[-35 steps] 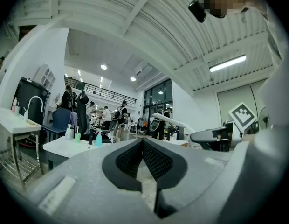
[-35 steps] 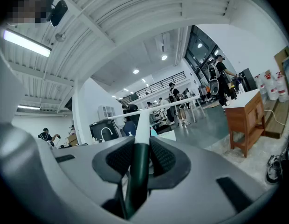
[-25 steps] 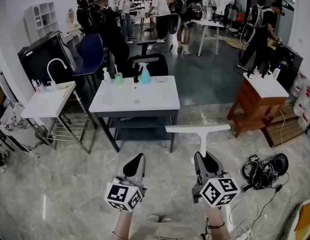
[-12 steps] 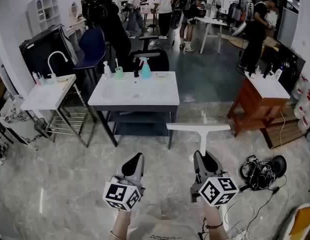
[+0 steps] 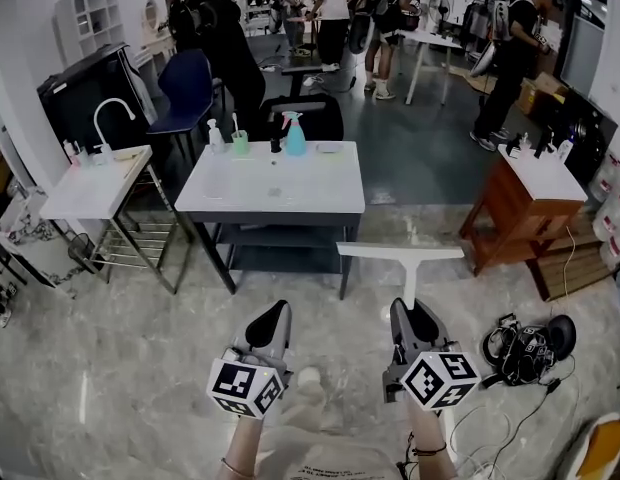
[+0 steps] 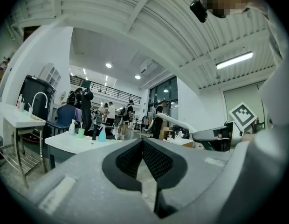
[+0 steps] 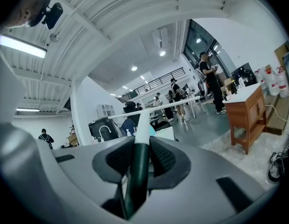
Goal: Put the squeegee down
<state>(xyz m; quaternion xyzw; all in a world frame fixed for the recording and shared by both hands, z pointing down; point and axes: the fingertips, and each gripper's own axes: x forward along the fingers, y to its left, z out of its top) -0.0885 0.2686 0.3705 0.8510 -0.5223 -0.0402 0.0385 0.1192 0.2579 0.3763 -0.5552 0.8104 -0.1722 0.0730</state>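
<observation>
Marble-look floor spreads through a busy workshop around a white table, where a green cup holds a thin stick. The right gripper clamps the squeegee by its handle, with the blade level above the floor. The left gripper is closed and empty.

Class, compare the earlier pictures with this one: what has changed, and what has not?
The view has edged slightly toward the white table, and the people behind it have shifted. Nothing was taken or let go: the right tool still grips the squeegee, and the left tool stays shut and empty.
</observation>
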